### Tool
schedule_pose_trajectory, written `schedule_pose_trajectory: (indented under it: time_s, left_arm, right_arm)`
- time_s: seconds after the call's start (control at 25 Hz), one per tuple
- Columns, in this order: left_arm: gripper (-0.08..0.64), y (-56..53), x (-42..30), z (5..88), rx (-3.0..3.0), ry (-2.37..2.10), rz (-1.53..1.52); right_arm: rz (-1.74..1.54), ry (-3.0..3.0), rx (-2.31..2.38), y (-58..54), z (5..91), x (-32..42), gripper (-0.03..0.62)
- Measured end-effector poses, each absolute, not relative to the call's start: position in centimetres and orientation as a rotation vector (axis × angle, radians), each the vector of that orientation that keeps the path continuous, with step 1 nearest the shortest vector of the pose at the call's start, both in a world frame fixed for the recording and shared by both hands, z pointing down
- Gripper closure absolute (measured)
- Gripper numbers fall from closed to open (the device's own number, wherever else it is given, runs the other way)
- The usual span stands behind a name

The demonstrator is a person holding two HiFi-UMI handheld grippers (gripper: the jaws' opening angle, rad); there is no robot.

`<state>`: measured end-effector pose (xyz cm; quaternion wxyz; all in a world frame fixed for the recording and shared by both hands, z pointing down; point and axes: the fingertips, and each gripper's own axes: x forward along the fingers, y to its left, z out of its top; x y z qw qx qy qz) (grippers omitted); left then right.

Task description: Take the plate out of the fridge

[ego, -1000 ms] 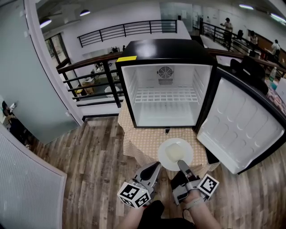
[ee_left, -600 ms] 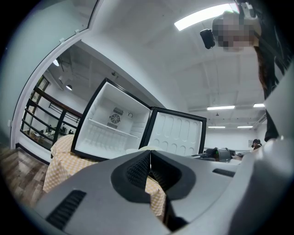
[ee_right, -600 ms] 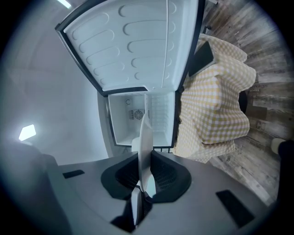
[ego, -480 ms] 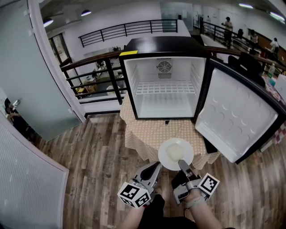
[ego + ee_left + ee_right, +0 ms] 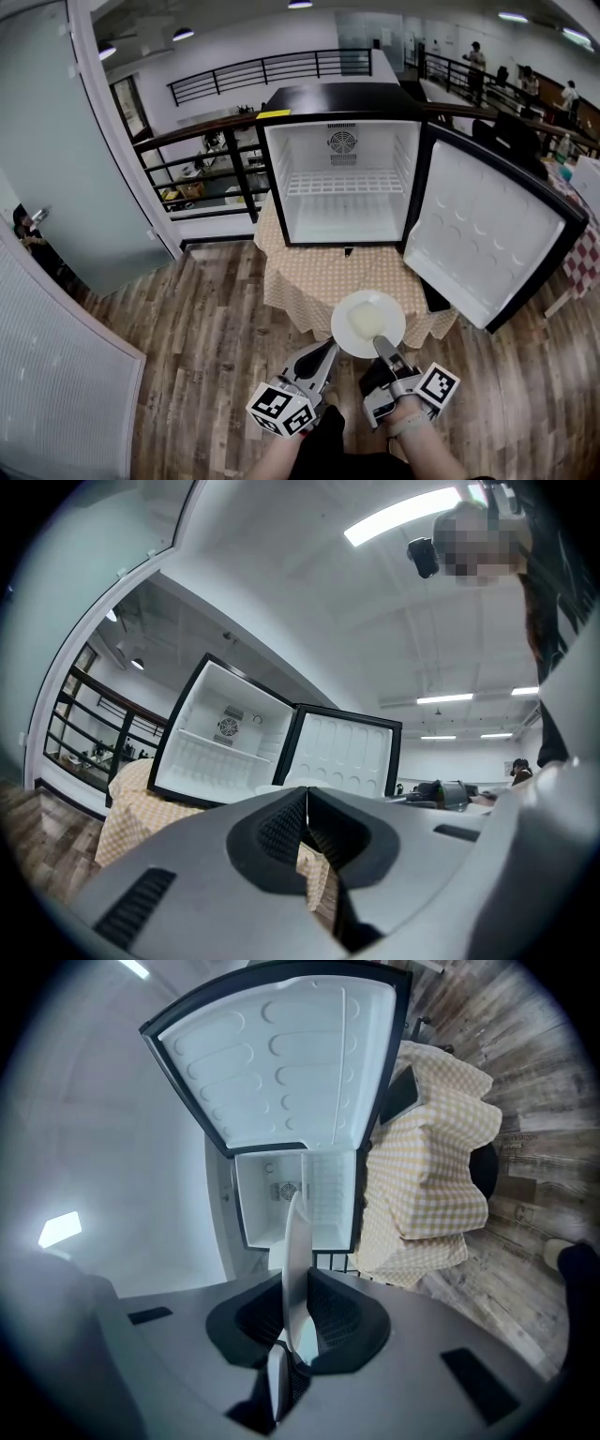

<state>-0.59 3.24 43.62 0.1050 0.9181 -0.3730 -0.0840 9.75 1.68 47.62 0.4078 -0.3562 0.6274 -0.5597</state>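
both grippers reach forward side by side and roughly level, low in the head view, each with one black-and-white marker cube at its back end. the left gripper has its two jaws pressed together on nothing; its ribbed dark pads meet in a thin seam. the right gripper is clamped on the near rim of the plate, and in the right gripper view that rim sits edge-on between the two pads as a thin white strip. the person's right hand wraps the handle behind it. there is one plate: round, white, smooth and shallow, with a pale flat patch in its middle. it is out of the fridge and shows over the near edge of the table, which wears a tan checked cloth hanging in soft folds. the one fridge is a small black box at the table's far edge, white inside, with one white wire shelf and one round fan grille on the back wall. its single door stands swung wide to the right, its white liner moulded with rounded dimples. wood-grain planks cover the floor.
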Motion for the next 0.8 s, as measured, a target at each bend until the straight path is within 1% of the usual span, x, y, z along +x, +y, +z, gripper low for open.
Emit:
schedule_pose_trajectory:
  time_s: [0.8]
  left_arm:
    - [0.549,9.3,-0.1,43.5,2.720,-1.090,-0.273]
  right_arm:
    - [-1.407,1.590,-0.899,7.9,47.6,10.0,0.537]
